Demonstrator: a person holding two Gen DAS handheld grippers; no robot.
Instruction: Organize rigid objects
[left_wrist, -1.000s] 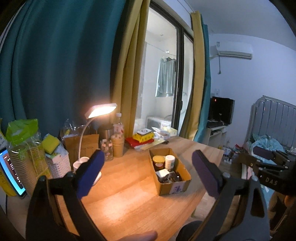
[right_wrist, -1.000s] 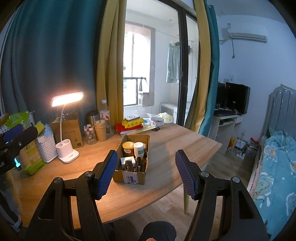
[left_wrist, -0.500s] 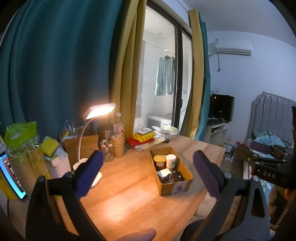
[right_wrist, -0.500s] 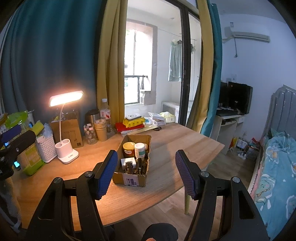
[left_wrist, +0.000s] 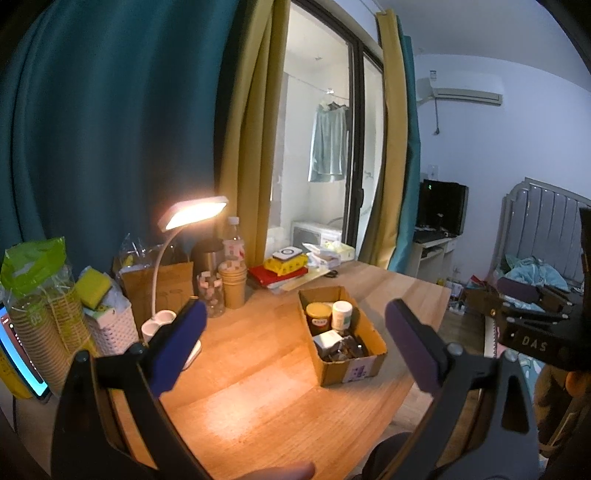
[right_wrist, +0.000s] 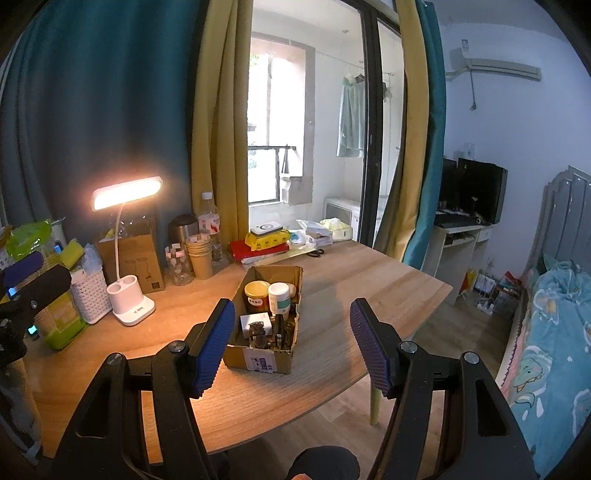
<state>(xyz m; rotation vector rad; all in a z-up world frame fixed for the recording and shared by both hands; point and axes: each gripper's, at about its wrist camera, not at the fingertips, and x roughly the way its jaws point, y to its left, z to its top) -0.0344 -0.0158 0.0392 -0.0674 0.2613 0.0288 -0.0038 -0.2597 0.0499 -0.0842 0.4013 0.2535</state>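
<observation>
While the left gripper (left_wrist: 291, 339) is held wide and empty at lower left, nothing is touched. At frame centre the cardboard box (right_wrist: 264, 317) is seen on the wooden table (right_wrist: 369, 280), crammed with an amber jar (right_wrist: 257, 295) and a white bottle (right_wrist: 279, 297); stiff, likely smooth, best pinched across their bodies. The right gripper (right_wrist: 291, 347) is likewise spread, empty.
</observation>
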